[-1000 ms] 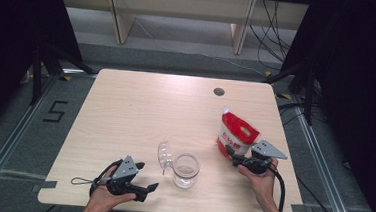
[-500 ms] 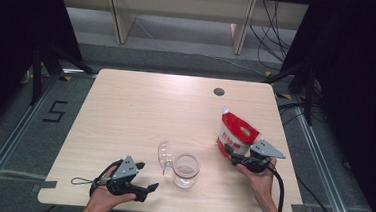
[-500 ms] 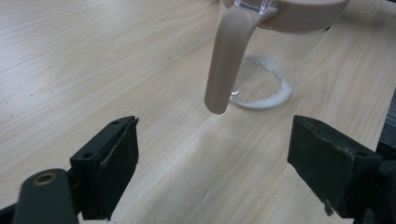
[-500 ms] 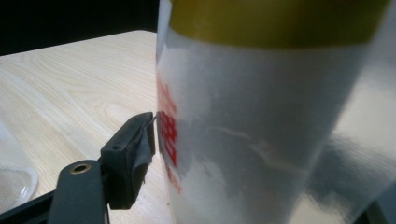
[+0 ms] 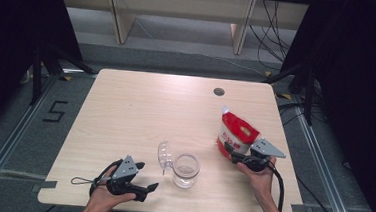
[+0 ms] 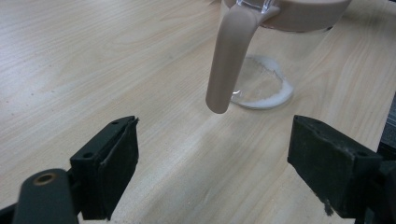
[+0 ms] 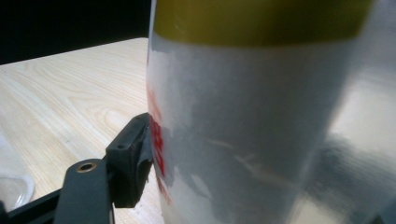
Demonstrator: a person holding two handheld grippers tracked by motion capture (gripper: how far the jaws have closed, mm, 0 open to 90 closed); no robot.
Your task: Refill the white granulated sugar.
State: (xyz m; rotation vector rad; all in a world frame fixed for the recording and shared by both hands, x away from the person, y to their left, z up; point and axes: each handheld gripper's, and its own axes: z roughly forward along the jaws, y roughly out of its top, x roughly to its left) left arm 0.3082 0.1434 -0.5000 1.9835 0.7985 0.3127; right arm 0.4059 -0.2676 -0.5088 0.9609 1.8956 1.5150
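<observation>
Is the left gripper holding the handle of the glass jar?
No, the left gripper has its fingers wide apart, and the jar's beige handle hangs free beyond them.

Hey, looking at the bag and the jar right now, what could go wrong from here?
1. The right tool grips the red and white bag low on its side, so the soft pouch may buckle or tip if lifted.
2. The clear jar has a narrow mouth and its lid hangs open beside it; poured contents could miss.
3. The left tool is open and apart from the jar, so nothing steadies it.
</observation>
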